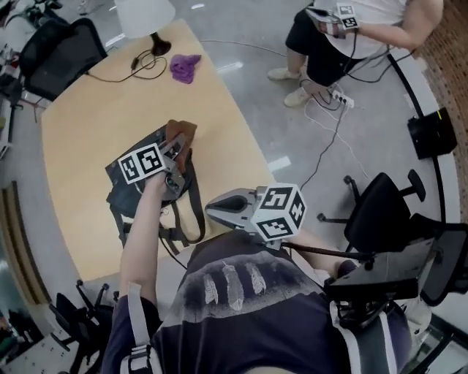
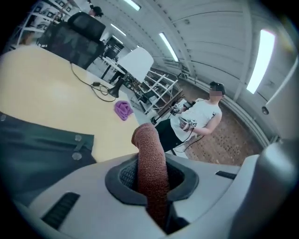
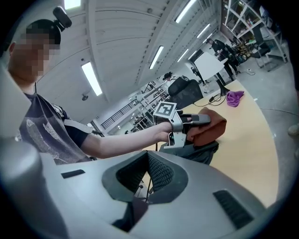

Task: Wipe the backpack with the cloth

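A dark backpack (image 1: pixel 139 191) lies flat on the wooden table (image 1: pixel 88 131). My left gripper (image 1: pixel 175 152) is shut on a brown cloth (image 1: pixel 181 134), which rests on the backpack's far end. In the left gripper view the cloth (image 2: pixel 150 154) stands folded between the jaws, with the backpack (image 2: pixel 37 147) at the left. My right gripper (image 1: pixel 213 209) hangs shut and empty off the table's near edge, to the right of the backpack. From the right gripper view I see the left gripper (image 3: pixel 189 122), the cloth (image 3: pixel 212 128) and the backpack (image 3: pixel 196 151).
A purple bundle (image 1: pixel 185 67) and a white lamp (image 1: pixel 146 16) with its cable stand at the table's far end. A seated person (image 1: pixel 351 33) is beyond the table, with cables on the floor. A black office chair (image 1: pixel 380 212) is on my right.
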